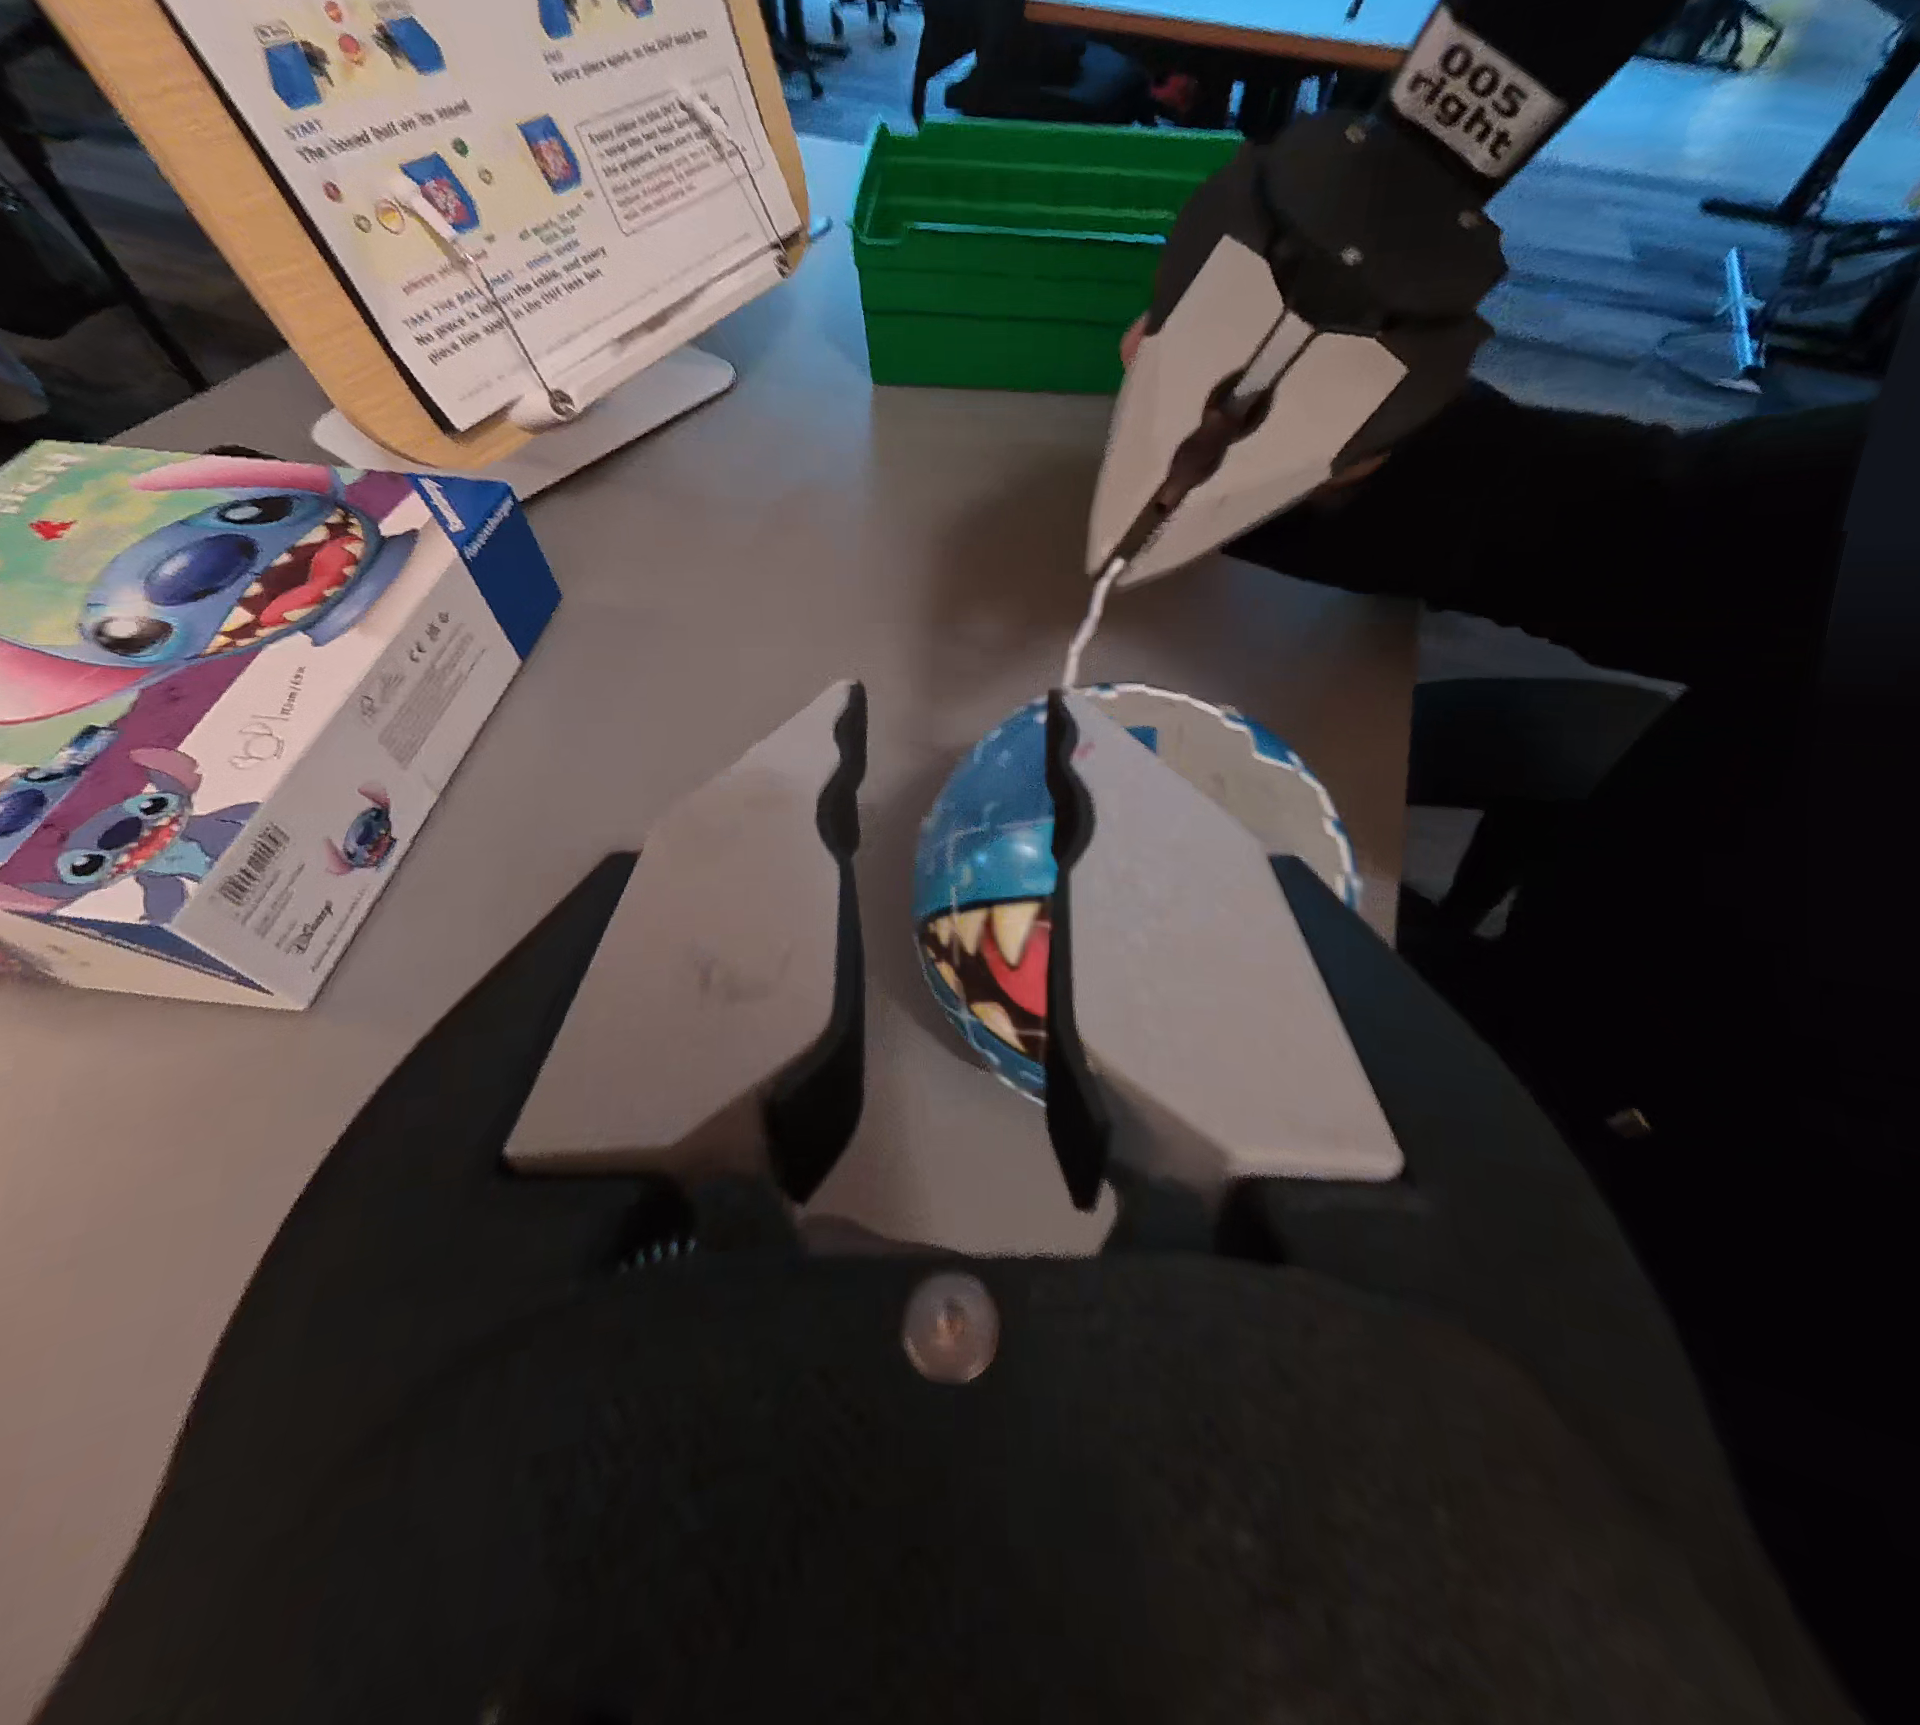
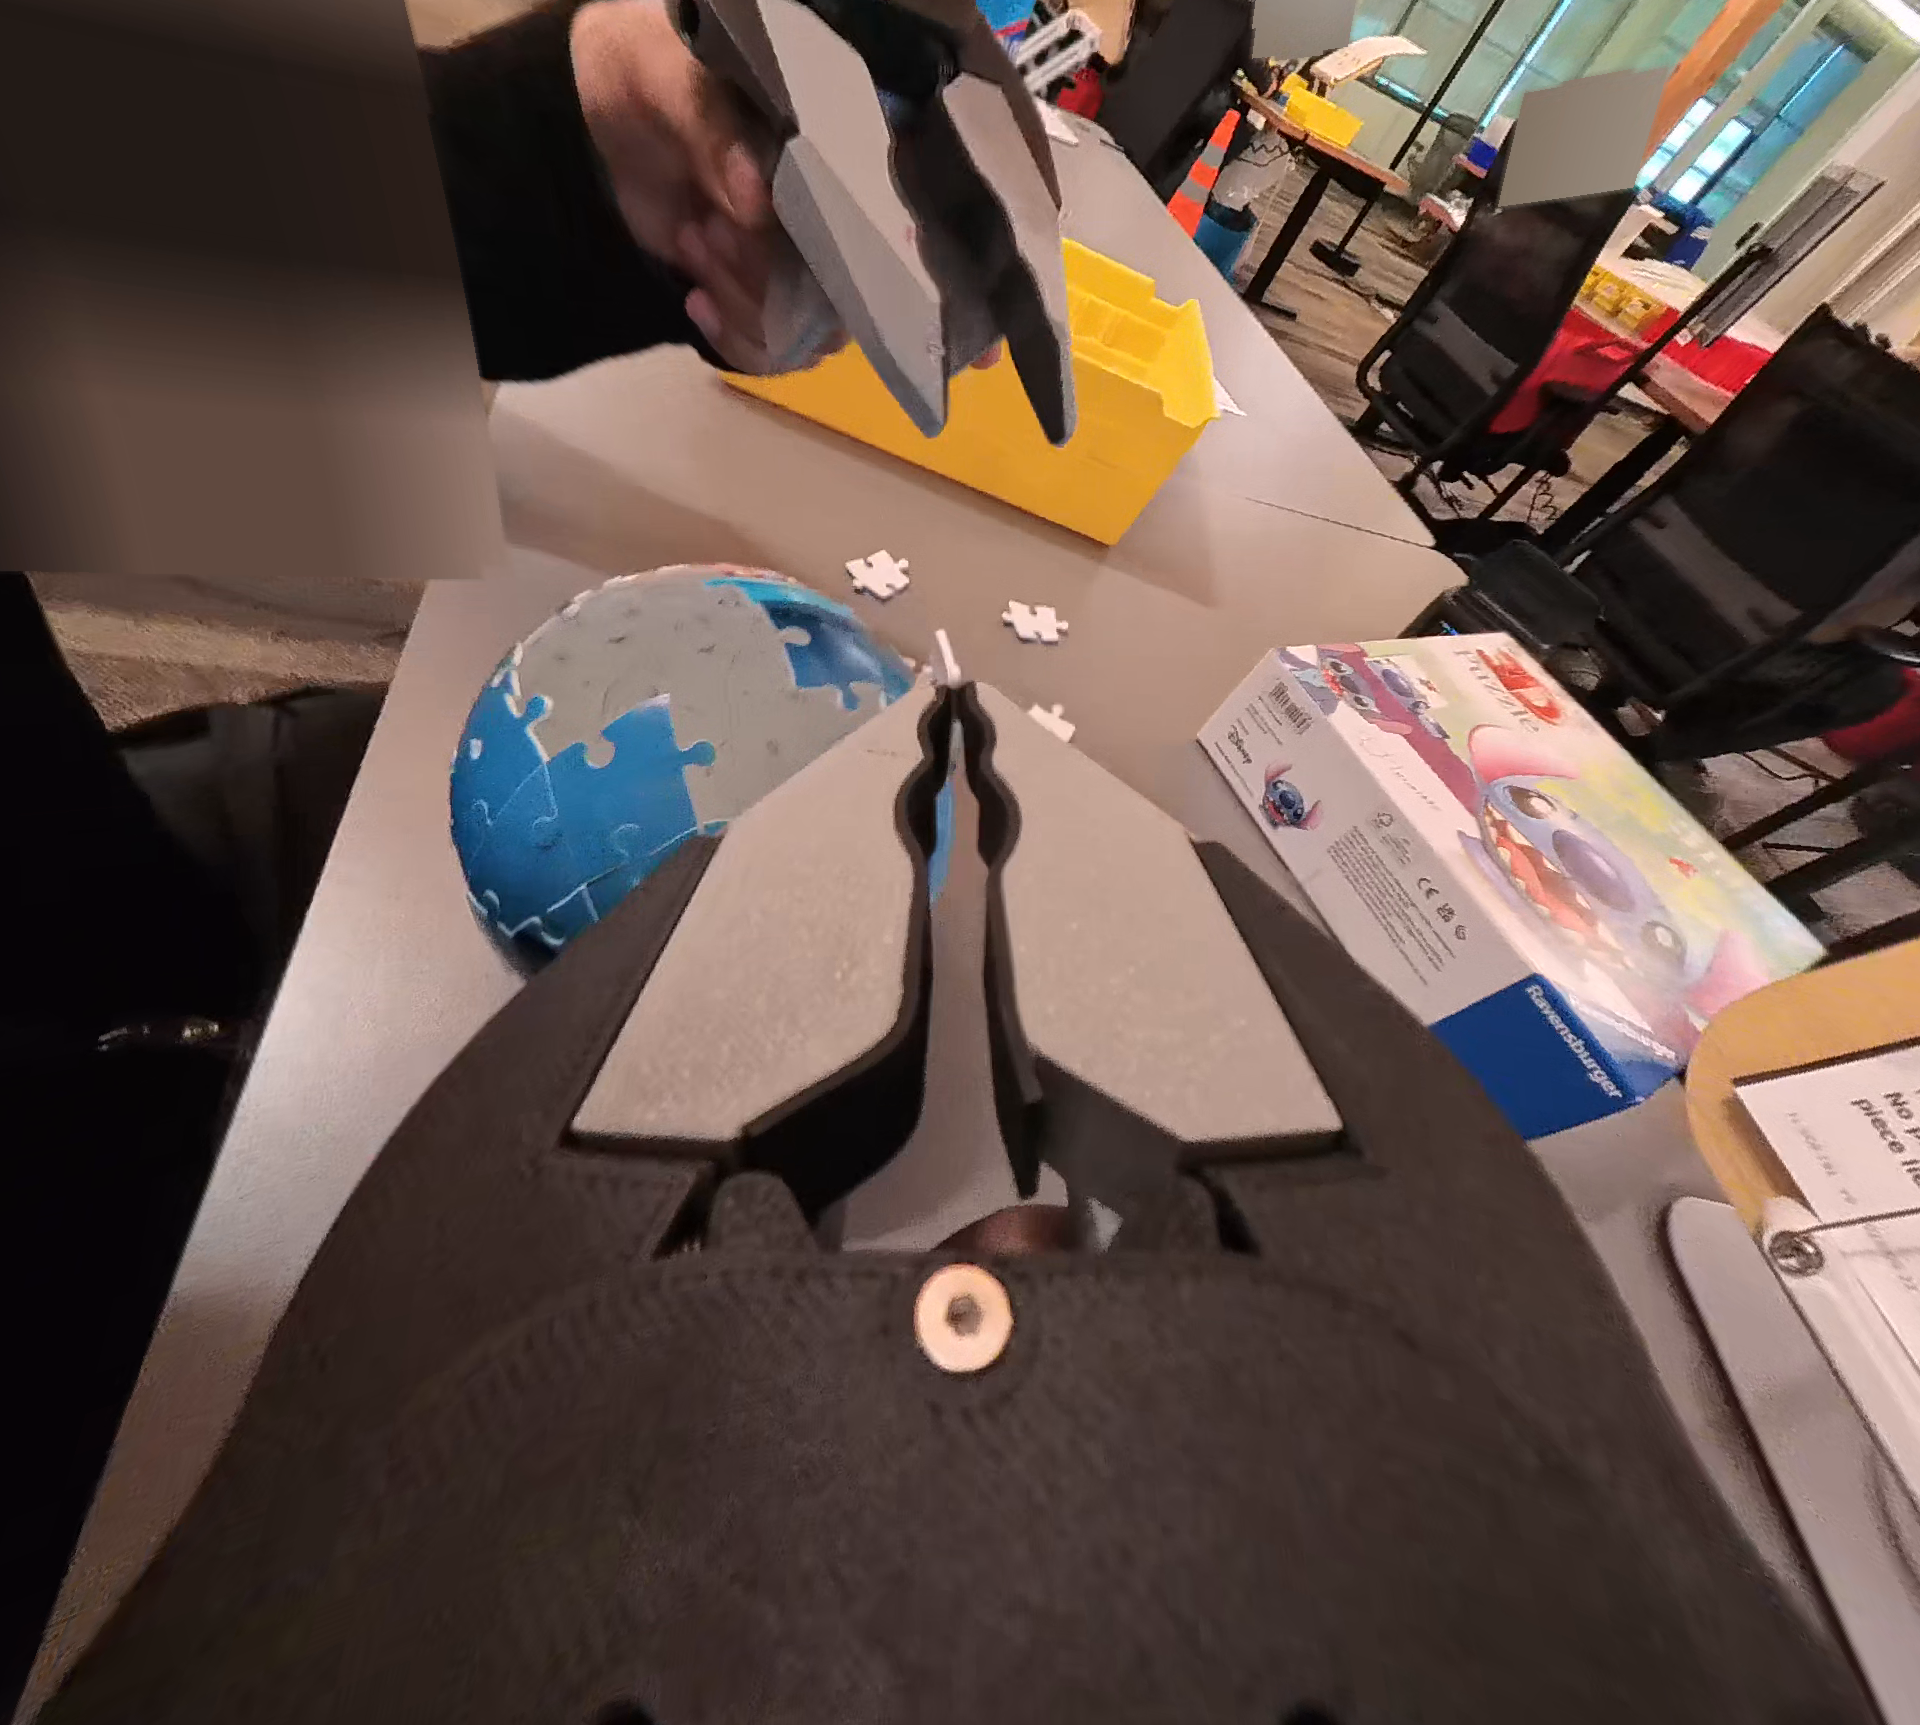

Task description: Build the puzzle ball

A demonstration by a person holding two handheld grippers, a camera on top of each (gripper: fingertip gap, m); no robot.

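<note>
The partly built puzzle ball (image 1: 987, 896) lies on the grey table, blue with a toothed mouth, and its open white inside (image 1: 1195, 761) faces up. It shows blue and grey in the right wrist view (image 2: 623, 761). My left gripper (image 1: 956, 709) is open and empty, just left of and above the ball; it also shows raised in the right wrist view (image 2: 997, 418). My right gripper (image 2: 956, 699) is shut on a white puzzle piece (image 2: 948, 662). In the left wrist view the right gripper (image 1: 1112, 569) holds that piece (image 1: 1086, 626) just above the ball's open rim.
Loose white pieces (image 2: 878, 574) (image 2: 1036, 621) lie on the table beyond the ball. A yellow bin (image 2: 1091, 428) stands behind them, a green bin (image 1: 997, 252) at the far side. The puzzle box (image 1: 260, 719) and an instruction stand (image 1: 416, 96) are alongside. There is about 7 centimetres between the tips of the two grippers.
</note>
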